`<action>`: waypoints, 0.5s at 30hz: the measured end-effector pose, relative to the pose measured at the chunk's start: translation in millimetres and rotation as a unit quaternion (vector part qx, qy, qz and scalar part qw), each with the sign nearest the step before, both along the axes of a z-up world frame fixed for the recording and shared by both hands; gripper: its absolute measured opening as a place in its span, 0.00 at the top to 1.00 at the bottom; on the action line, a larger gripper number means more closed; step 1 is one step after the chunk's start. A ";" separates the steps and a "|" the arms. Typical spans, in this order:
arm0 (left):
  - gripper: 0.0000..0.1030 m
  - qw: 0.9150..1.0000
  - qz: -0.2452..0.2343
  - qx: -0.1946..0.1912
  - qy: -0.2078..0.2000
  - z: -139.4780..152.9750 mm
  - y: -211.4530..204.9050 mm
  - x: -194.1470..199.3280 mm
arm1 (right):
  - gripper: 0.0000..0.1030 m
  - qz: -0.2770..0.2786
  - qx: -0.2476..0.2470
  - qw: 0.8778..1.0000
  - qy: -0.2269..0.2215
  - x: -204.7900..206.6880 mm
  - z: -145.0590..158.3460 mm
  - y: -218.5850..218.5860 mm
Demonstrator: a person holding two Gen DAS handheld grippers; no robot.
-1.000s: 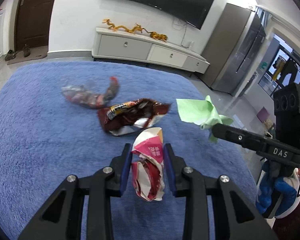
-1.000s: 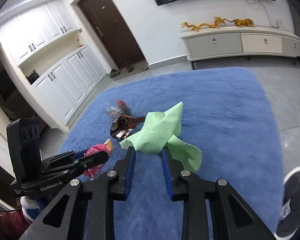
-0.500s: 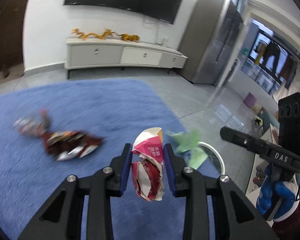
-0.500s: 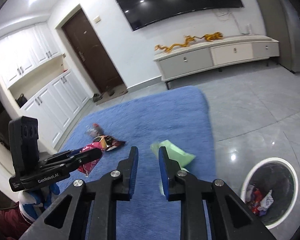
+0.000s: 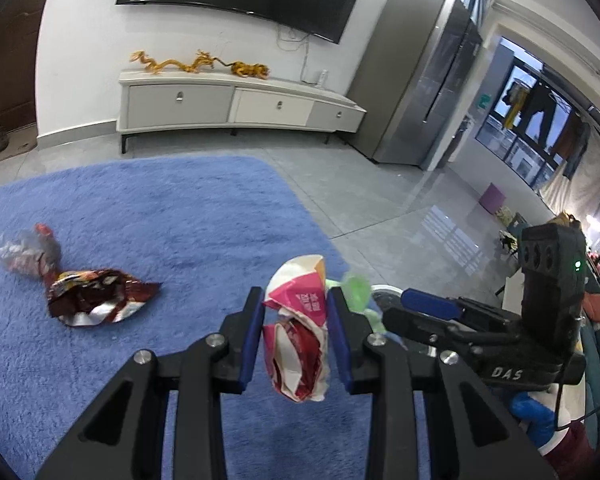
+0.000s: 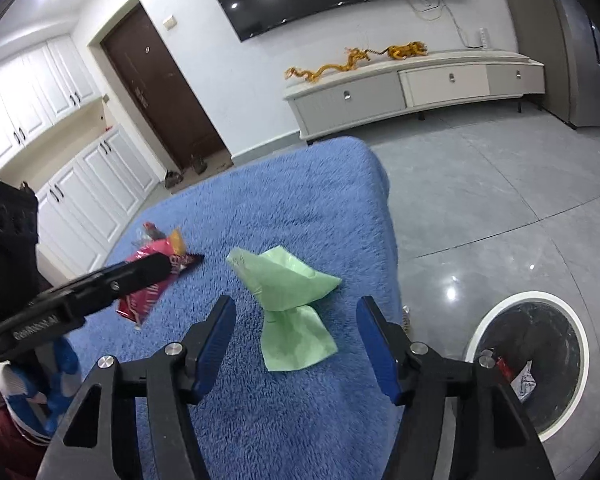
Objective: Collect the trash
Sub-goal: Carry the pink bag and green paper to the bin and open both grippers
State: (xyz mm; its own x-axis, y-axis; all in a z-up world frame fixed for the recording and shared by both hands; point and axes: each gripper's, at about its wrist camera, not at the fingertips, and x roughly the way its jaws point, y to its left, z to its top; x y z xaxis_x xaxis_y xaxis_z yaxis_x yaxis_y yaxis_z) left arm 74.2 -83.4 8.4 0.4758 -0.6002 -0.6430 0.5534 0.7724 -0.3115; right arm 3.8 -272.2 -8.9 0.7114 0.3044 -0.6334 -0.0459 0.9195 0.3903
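My left gripper (image 5: 294,322) is shut on a crumpled red and white wrapper (image 5: 298,344) and holds it above the blue rug (image 5: 160,220). In the right wrist view the wrapper (image 6: 146,284) shows at the left gripper's tip. My right gripper (image 6: 296,328) is open. A green paper (image 6: 288,300) is between and just ahead of its fingers, free of them; I cannot tell if it rests on the rug (image 6: 300,200). A brown foil snack bag (image 5: 96,296) and a clear wrapper (image 5: 26,250) lie on the rug at left.
A round white-rimmed trash bin (image 6: 528,360) with some trash inside stands on the grey tile floor right of the rug. A TV cabinet (image 5: 236,108) lines the far wall. The right gripper's body (image 5: 500,344) is close on the left gripper's right.
My right gripper opened and let go of the green paper. Both grippers swung right toward the rug's edge and the bin. The left still holds its wrapper.
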 end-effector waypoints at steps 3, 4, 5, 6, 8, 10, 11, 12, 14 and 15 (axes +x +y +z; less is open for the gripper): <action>0.71 1.000 0.008 0.003 -0.001 -3.5 10.3 1.8 | 0.41 0.006 -0.016 1.000 0.010 15.2 -6.6 12.5; 0.71 1.000 0.009 0.004 -0.001 -3.6 12.6 3.6 | 0.41 0.007 -0.022 1.000 0.011 18.7 -8.4 17.0; 0.71 1.000 0.010 0.006 0.000 -4.8 14.2 4.0 | 0.41 0.004 -0.034 0.999 0.013 24.0 -9.5 21.6; 0.71 1.000 0.010 0.010 -0.001 -5.9 15.2 4.6 | 0.41 0.001 -0.045 0.999 0.014 29.1 -10.5 25.0; 0.71 1.000 0.010 0.016 -0.003 -7.3 15.6 4.1 | 0.41 0.000 -0.056 0.998 0.017 37.8 -14.3 28.1; 0.71 1.000 0.009 0.021 -0.002 -9.1 15.4 3.5 | 0.44 0.003 -0.058 0.998 0.021 44.5 -19.0 30.6; 0.71 1.000 0.009 0.022 -0.002 -9.6 14.7 3.5 | 0.50 0.005 -0.059 0.998 0.023 46.3 -21.7 31.0; 0.71 1.000 0.009 0.023 -0.002 -9.8 13.6 3.6 | 0.56 0.010 -0.054 0.998 0.023 46.6 -23.4 31.0; 0.71 1.000 0.008 0.025 0.000 -10.1 10.6 3.5 | 0.61 0.012 -0.046 0.999 0.018 42.6 -22.5 28.8; 0.71 1.000 0.006 0.025 0.001 -10.7 8.4 2.2 | 0.63 0.012 -0.041 0.999 0.014 39.8 -21.2 26.1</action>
